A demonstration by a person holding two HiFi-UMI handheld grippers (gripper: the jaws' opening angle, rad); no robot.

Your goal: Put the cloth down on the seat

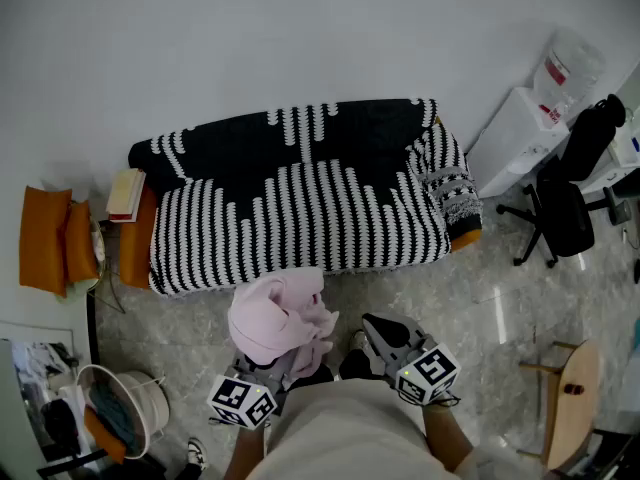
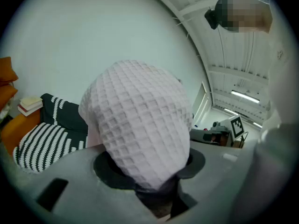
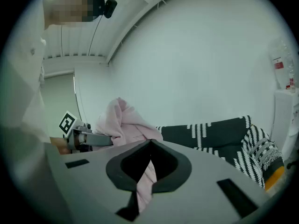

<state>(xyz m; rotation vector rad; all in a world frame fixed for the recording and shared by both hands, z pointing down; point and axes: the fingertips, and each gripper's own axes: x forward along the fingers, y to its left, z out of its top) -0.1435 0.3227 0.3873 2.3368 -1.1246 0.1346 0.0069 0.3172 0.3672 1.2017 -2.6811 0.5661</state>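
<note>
Cloth point(image 1: 278, 316) bunches over the left gripper point(image 2: 156, 195), hiding the jaws clamped on it; the right gripper point(image 1: 372, 328) pinches a hanging fold, sofa point(image 1: 300, 218) just ahead

1 pink waffle cloth point(image 1: 280, 313); 2 grippers, the left gripper point(image 1: 270, 368) and the right gripper point(image 1: 372, 326); 1 sofa point(image 1: 135, 253); 1 striped throw point(image 1: 300, 208); 2 orange cushions point(image 1: 45, 238); 1 stack of books point(image 1: 127, 194); 1 office chair point(image 1: 566, 218); 1 water dispenser point(image 1: 520, 133); 1 laundry basket point(image 1: 150, 393).

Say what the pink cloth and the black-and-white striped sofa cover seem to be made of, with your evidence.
Pink waffle-textured cloth: soft woven fabric, probably cotton, matt; a grid of small raised squares shows. Black-and-white striped sofa cover: looks like knitted or woven yarn, matt; the stripes have jagged, stitch-like edges.
</note>
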